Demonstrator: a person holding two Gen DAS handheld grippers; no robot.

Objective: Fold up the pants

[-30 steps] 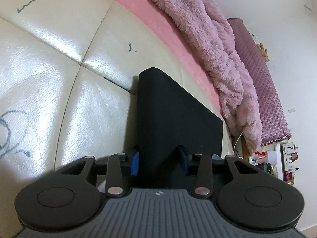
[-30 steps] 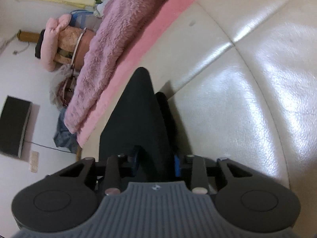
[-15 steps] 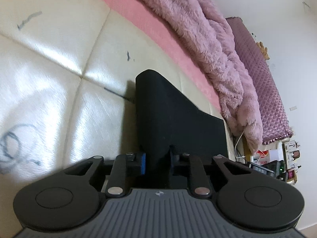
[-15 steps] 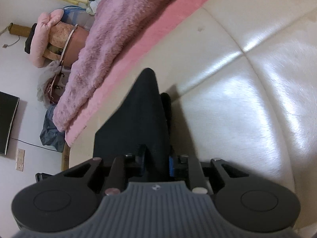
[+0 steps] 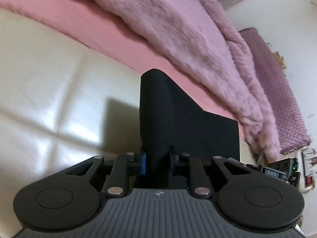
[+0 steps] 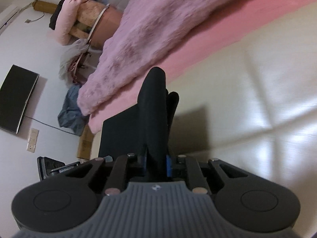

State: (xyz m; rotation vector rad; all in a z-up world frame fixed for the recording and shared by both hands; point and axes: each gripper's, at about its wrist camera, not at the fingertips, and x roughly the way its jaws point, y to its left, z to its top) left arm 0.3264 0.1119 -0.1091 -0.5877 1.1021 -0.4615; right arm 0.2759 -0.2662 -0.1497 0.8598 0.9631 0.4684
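The black pants [image 5: 178,117] hang lifted above the cream padded surface [image 5: 49,91], stretched between both grippers. My left gripper [image 5: 157,163] is shut on one edge of the pants, with cloth bunched between its blue pads. My right gripper [image 6: 156,164] is shut on the other edge of the pants [image 6: 152,109], which rises as a narrow fold in front of it. The pants cast a shadow on the surface below.
A pink sheet [image 5: 103,31] and a fluffy pink blanket [image 5: 178,25] lie along the far side of the cream surface. A purple quilted mat [image 5: 277,91] leans at the wall. The right wrist view shows a wall TV [image 6: 15,99], bags and clothes [image 6: 71,115].
Both grippers closed tighter on the pants and lifted them off the surface, moving toward the pink sheet and blanket. The views are now motion-blurred.
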